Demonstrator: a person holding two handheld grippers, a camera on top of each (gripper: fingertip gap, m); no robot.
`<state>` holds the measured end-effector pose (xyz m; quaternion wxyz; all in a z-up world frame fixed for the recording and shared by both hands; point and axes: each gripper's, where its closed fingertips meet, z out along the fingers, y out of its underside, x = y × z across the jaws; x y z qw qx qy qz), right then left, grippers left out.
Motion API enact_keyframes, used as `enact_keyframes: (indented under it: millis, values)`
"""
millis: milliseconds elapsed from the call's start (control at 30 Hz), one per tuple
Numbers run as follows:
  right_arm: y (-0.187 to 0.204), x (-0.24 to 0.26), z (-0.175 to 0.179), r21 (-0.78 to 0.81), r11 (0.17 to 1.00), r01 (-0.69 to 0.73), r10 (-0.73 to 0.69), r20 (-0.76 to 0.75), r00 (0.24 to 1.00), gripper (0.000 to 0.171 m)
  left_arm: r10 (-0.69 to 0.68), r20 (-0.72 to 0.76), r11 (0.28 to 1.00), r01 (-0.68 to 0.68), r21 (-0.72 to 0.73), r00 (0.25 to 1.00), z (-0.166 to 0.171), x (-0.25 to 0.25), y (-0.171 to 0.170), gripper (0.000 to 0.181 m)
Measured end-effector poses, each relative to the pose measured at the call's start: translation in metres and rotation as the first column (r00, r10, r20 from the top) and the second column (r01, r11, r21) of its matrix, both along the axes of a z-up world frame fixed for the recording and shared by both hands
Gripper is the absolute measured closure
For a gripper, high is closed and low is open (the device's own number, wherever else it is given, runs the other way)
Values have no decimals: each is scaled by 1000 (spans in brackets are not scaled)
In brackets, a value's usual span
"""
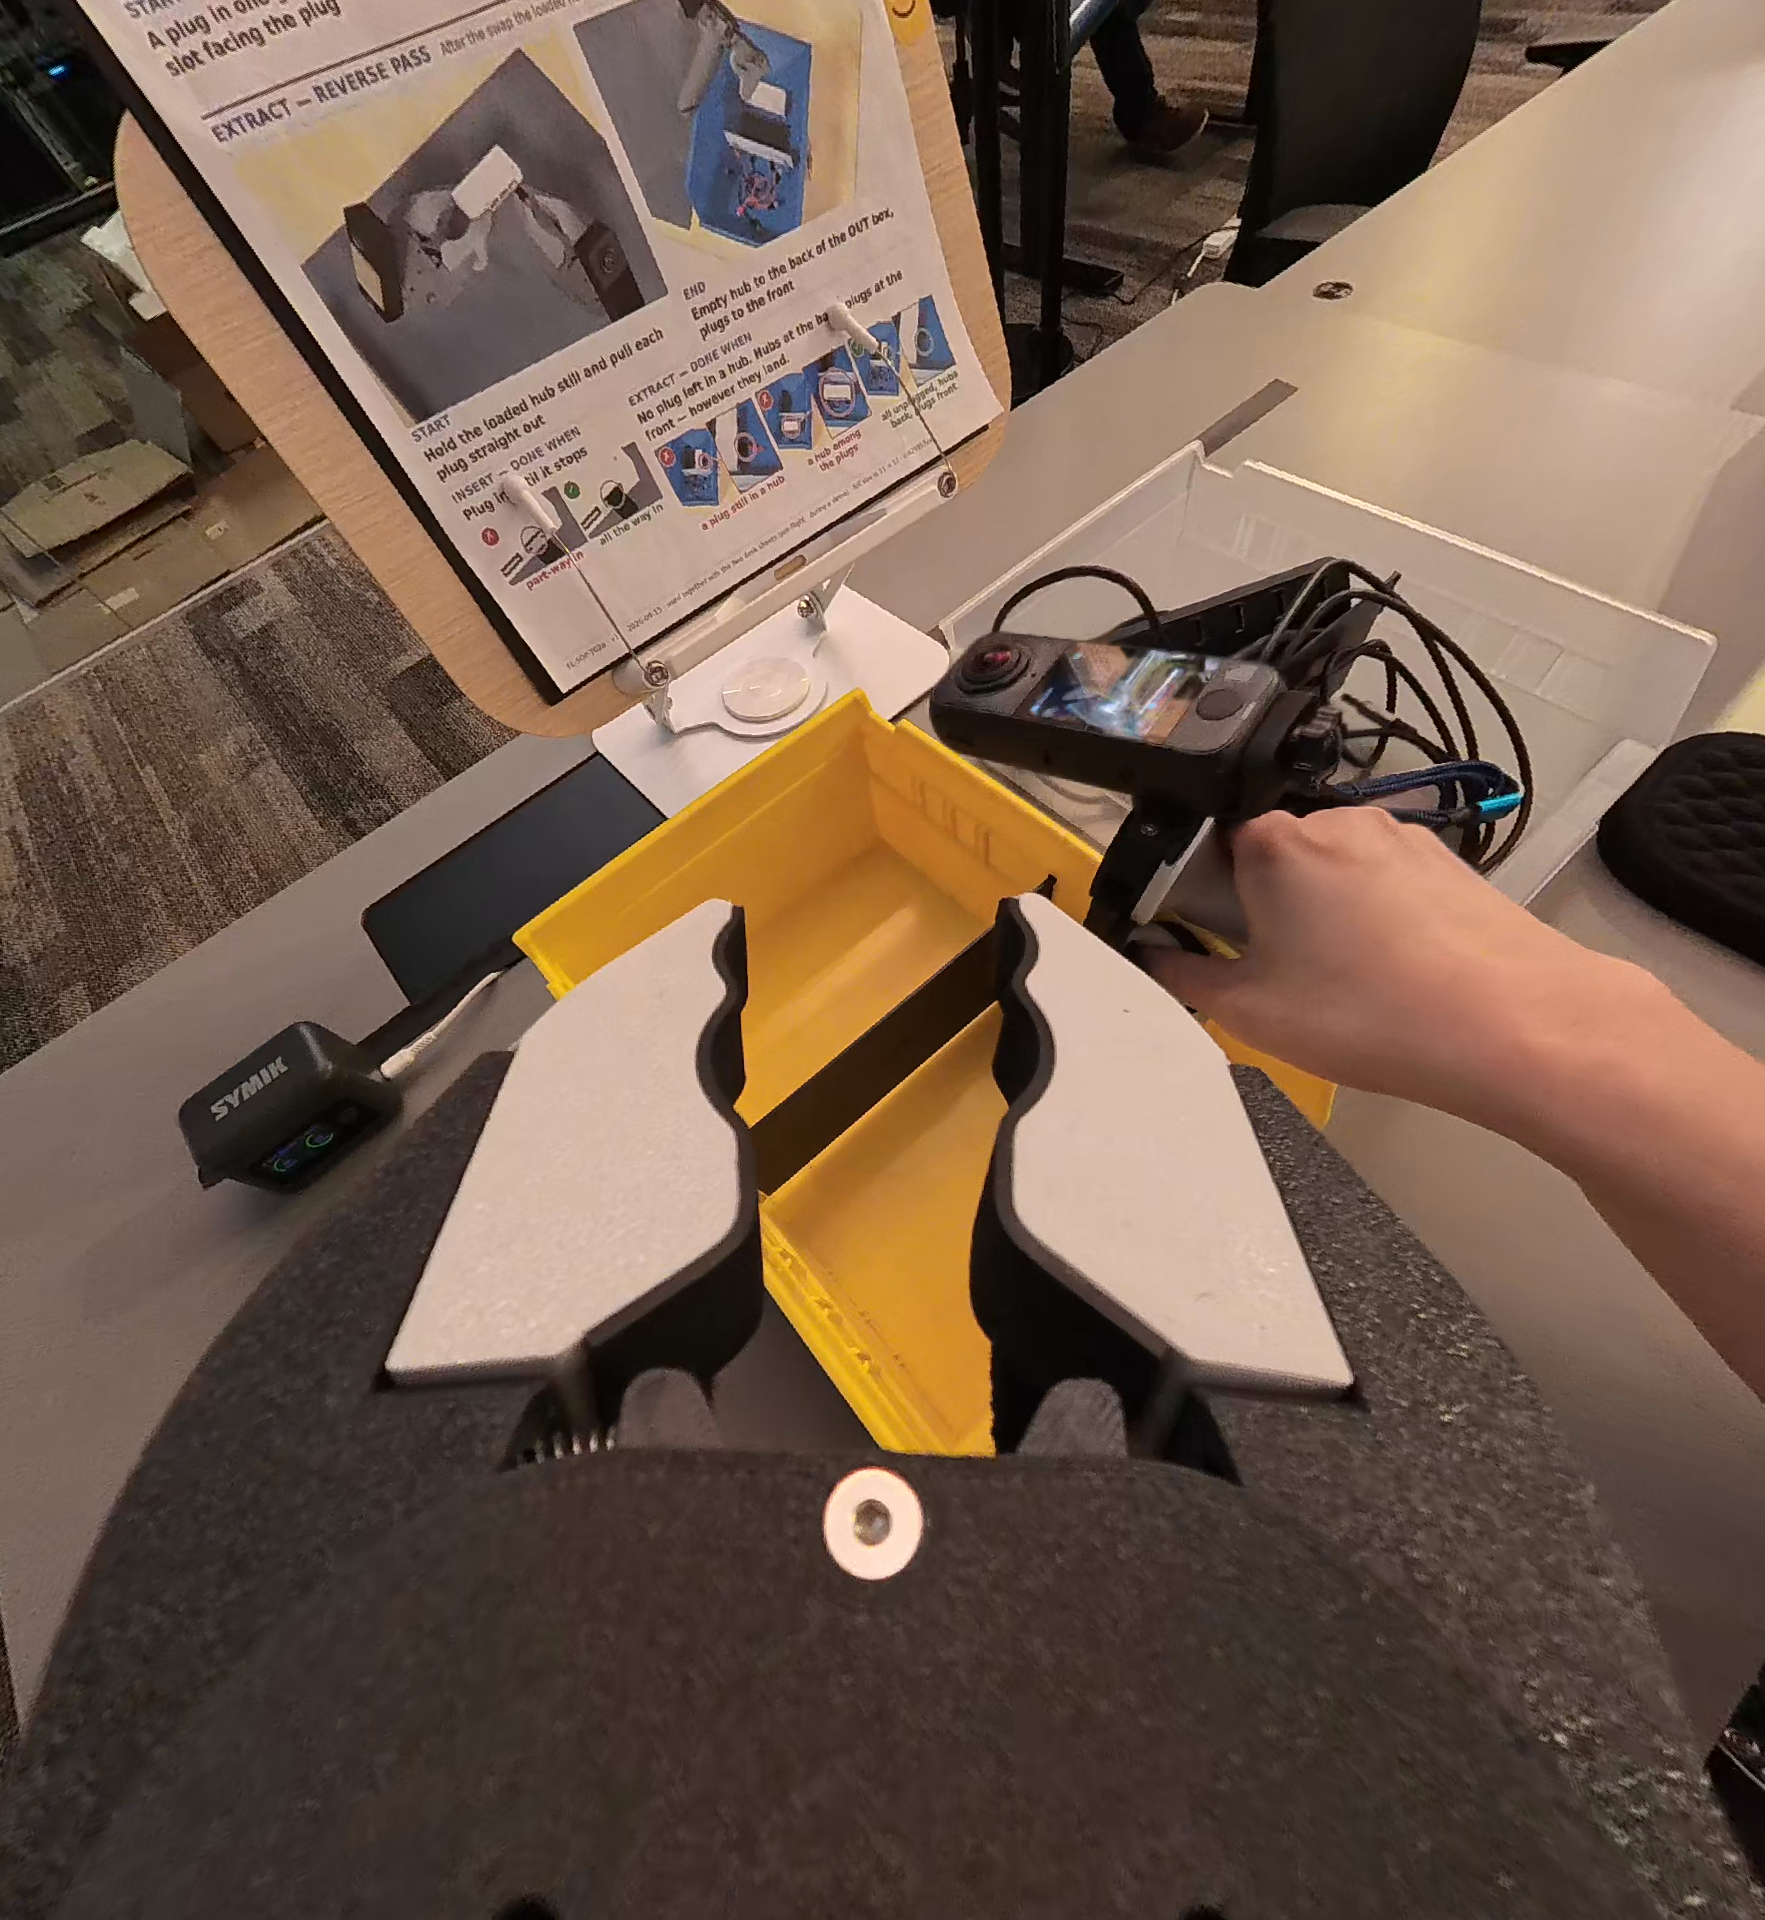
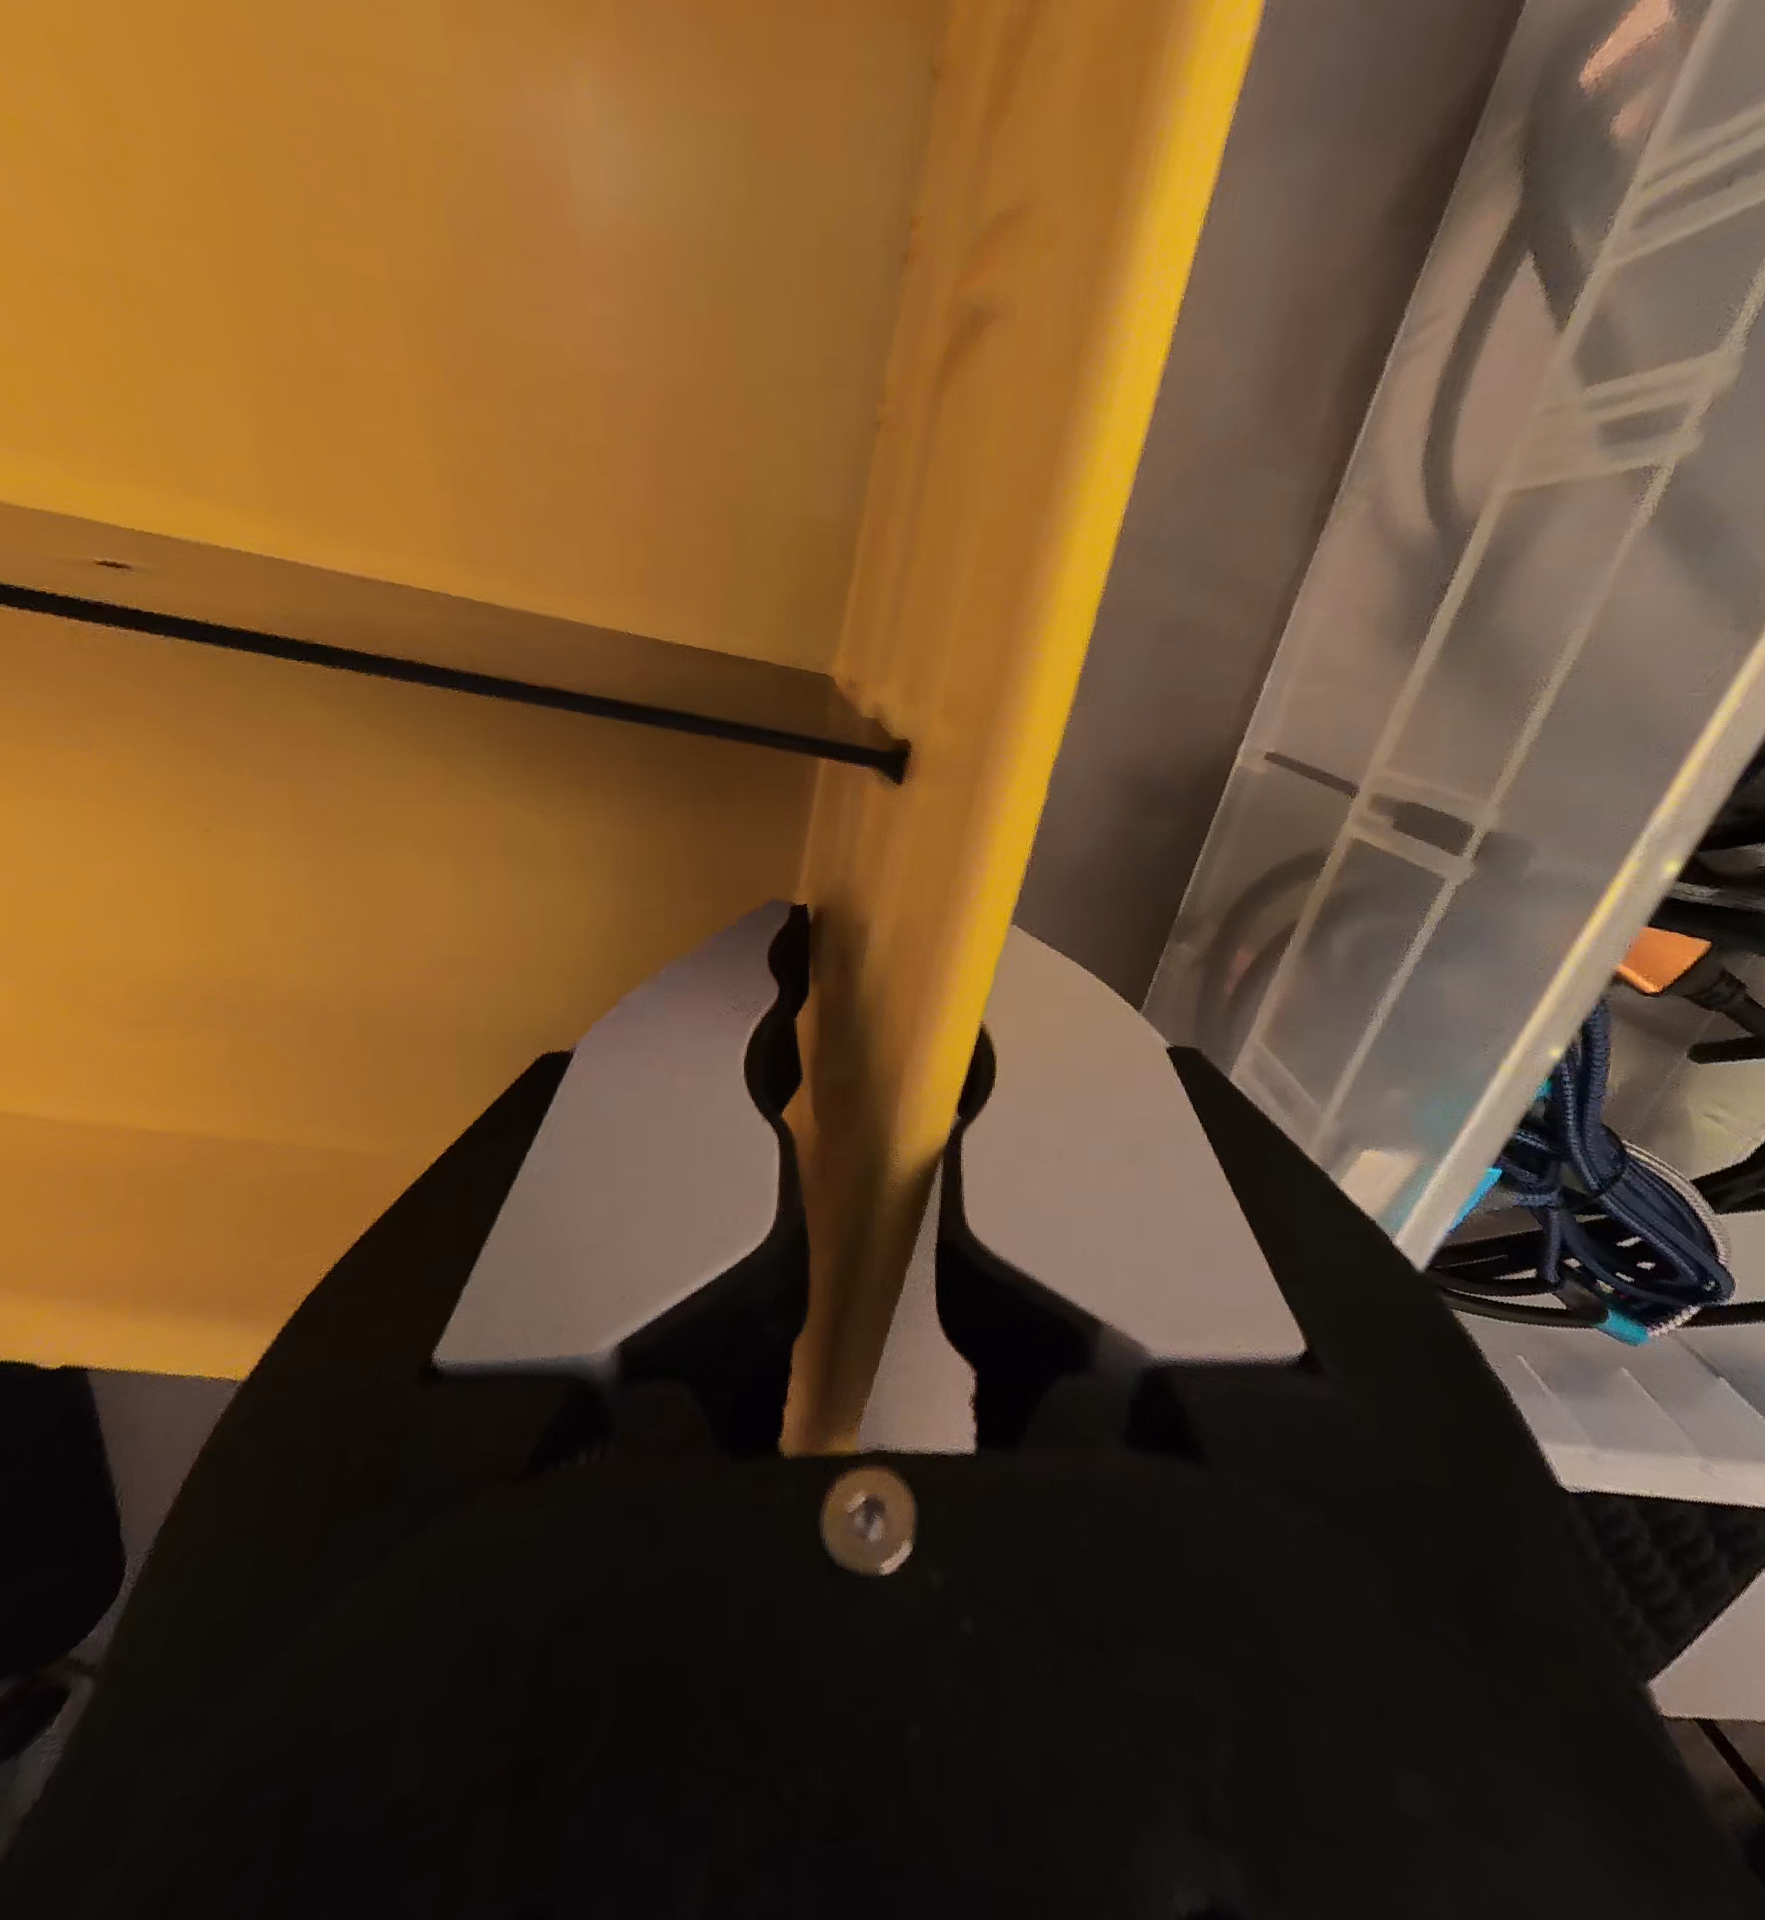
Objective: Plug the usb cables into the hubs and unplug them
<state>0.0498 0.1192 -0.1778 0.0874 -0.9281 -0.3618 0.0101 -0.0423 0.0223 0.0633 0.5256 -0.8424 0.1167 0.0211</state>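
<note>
A yellow bin (image 1: 629,873) with a black divider (image 1: 878,1070) stands on the grey table and holds nothing I can see. My left gripper (image 1: 873,914) hovers above it, open and empty. My right gripper (image 1: 1148,894), held by a hand (image 1: 1325,935), is at the bin's right wall. In the right wrist view the right gripper (image 2: 893,997) straddles that yellow wall (image 2: 961,623), one finger inside and one outside, shut on it. A black hub (image 1: 1242,613) and tangled black cables (image 1: 1429,707) lie in a clear bin (image 1: 1480,540) behind, with a blue braided cable (image 2: 1605,1174).
An instruction board (image 1: 566,312) on a white stand rises behind the yellow bin. A small black device (image 1: 286,1101) with a white cable lies to the left, near a flat dark pad (image 1: 504,883). A black cushioned pad (image 1: 1730,842) lies at the right. The table edge runs along the left. Spacing between my two grippers at the tips: around 25 cm. Both grippers' tips are roughly 40 cm from the small black device (image 1: 286,1101).
</note>
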Motion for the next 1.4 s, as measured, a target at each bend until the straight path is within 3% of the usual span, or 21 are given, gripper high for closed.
enact_keyframes:
  millis: [133,233,600,800,933,1067,1233,1400]
  values:
    - [-3,0,-5,-38,999,-6,5,-11,1000,150,-2,3,1000,2,2,1000,0,0,0,137]
    - [-12,-7,-4,-151,988,0,-14,-94,996,164,-4,-3,1000,4,-6,1000,-1,1,1,137]
    - [-21,-1,11,-186,978,-93,82,-66,994,166,9,-10,1000,-9,4,1000,0,-1,2,138]
    - [-24,-13,37,-220,954,-203,186,-98,978,166,18,14,994,-20,106,1000,20,-2,-4,138]
    - [-18,-4,74,-245,931,-269,235,-158,959,165,-7,24,979,2,203,1000,41,7,-19,138]
    - [15,39,136,-191,946,-262,223,-202,954,165,-71,72,934,41,354,995,69,23,-37,143]
    - [77,157,212,-102,985,-138,112,-225,968,165,-98,108,933,54,355,989,71,24,-41,136]
    - [141,297,214,-98,989,109,-129,-221,967,165,-83,122,967,50,250,989,49,22,-19,130]
